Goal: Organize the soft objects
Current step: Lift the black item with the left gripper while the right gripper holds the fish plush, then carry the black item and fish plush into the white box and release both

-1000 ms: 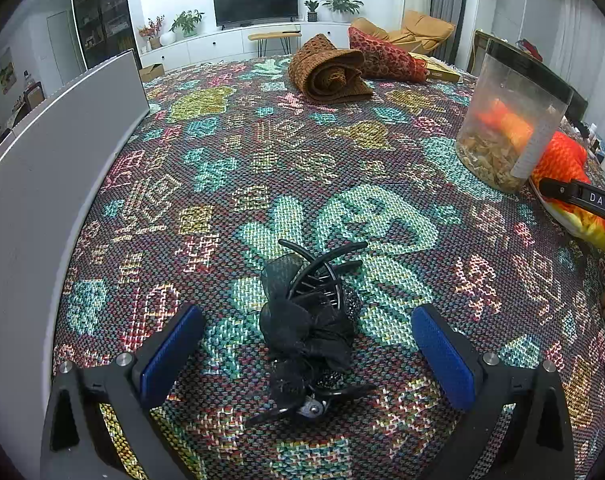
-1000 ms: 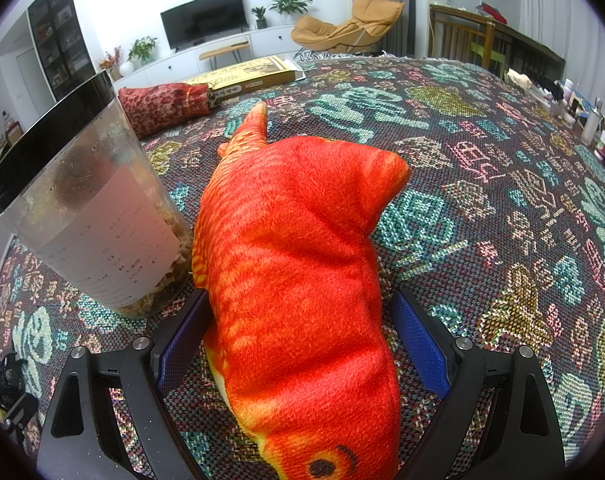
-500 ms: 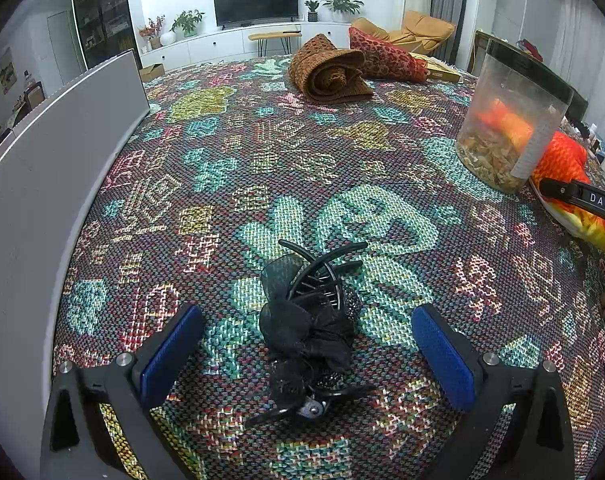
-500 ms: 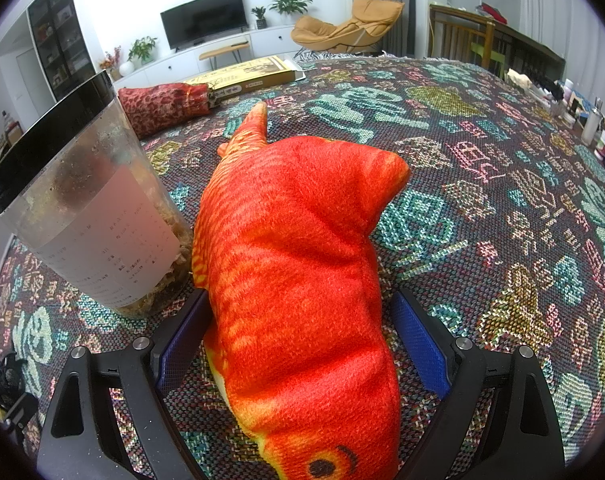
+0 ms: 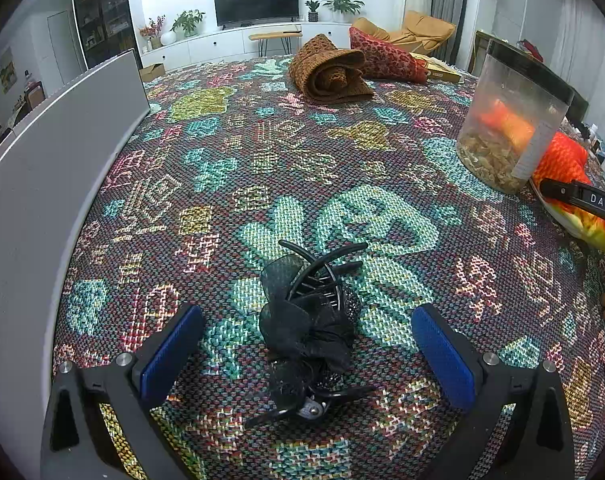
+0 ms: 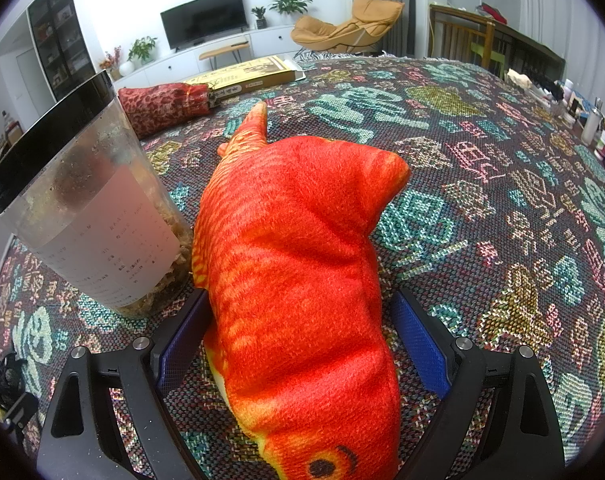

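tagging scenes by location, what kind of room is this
Most likely a home living room: a black flat-screen television on a long white cabinet, a tan lounge chair, and potted green plants along the wall.

Both hand-held grippers (image 5: 306, 344) (image 6: 298, 340) gape wide (pads low).

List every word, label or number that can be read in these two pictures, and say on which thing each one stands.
"DAS": white letters on the black arm of the right tool, seen at the edge of the left wrist view; the word may be cut off.
Jar: rows of small print on its white label, too small to read.
Flat box: printed lid, too blurred to read.
Cloth: woven signs, not readable as words.
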Available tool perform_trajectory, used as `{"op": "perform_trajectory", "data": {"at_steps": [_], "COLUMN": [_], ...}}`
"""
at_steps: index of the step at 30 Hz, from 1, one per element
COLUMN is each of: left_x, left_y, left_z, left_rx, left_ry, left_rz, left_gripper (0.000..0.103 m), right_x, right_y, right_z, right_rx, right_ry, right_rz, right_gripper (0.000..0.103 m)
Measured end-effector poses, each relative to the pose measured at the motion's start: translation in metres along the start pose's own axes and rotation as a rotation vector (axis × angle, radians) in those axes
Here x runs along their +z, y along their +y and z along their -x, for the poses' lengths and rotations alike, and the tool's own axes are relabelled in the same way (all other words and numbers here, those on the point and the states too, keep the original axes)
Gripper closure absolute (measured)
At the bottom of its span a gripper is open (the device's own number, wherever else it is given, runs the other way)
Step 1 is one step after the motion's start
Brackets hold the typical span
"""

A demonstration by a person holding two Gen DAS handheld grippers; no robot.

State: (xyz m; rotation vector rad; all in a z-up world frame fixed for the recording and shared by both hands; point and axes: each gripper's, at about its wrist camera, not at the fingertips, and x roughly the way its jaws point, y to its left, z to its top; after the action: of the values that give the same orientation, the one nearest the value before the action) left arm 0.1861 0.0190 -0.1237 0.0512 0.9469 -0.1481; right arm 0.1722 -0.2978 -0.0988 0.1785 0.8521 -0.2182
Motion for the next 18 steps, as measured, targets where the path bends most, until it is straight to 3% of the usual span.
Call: {"op": "perform_trajectory", "data": {"at_steps": [6,13,18], "left_x": [0.002,-0.004,-0.004], "left_y": [0.001,0.016,0.033], "left_z": [0.001,0.014,0.038], "left_rx": [-0.009,-0.06,-0.096], "left_ry": [0.029,0.082,0.043], "left_rz": [-0.005,0.069,0.083], "left_gripper": [0.0,0.0,0.0], "right_x": [0.0,0.001,0.01], "right_y": [0.0,0.001,0.002], "right_z": [0.0,-0.001,0.003], "right_rx": [-0.001,0.004,0.106], "right_ry": [0.0,0.004,0.089], "right_rz": [0.001,0.004,0.132], "right_gripper": [0.011,0.01,0.011]}}
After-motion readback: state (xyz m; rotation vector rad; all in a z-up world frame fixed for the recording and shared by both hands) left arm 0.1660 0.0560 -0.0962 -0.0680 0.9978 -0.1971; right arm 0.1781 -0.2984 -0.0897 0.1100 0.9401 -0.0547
